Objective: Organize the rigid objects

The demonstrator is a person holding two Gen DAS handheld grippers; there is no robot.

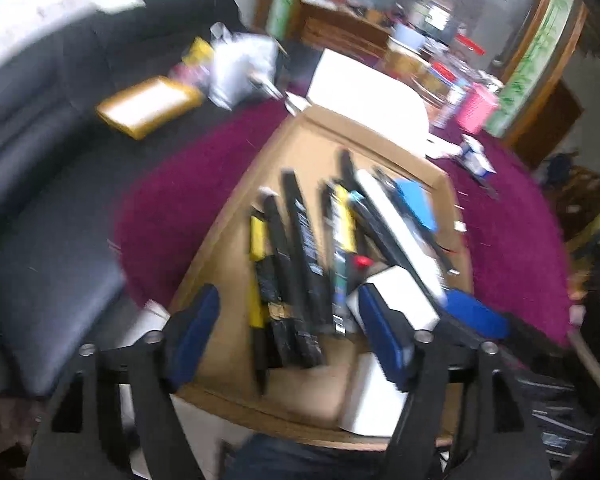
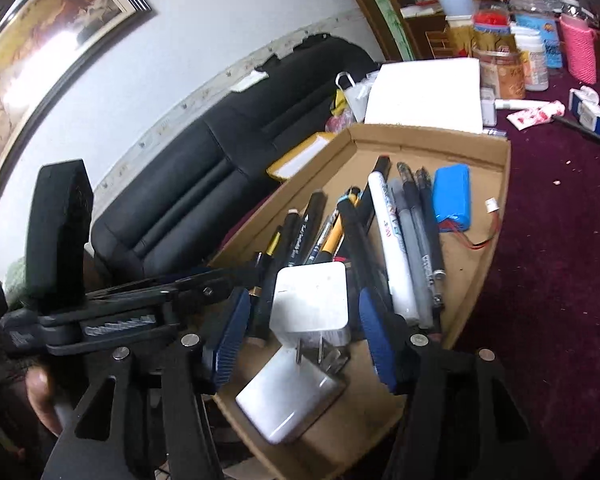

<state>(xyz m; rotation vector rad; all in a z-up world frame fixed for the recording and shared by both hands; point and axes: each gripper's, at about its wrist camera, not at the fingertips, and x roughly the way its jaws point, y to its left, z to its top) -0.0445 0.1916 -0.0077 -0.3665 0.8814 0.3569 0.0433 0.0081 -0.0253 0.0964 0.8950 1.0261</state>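
A shallow cardboard tray on a purple cloth holds several pens and markers, a blue battery pack and two white plug adapters. My right gripper is open, its blue pads either side of the upper adapter without touching it. My left gripper is open and empty above the near ends of the pens. The left gripper's body shows at the left of the right wrist view.
A white box stands behind the tray. Jars, a pink holder, a tube and small boxes crowd the far table. A black sofa at left carries a yellow packet and a white bag.
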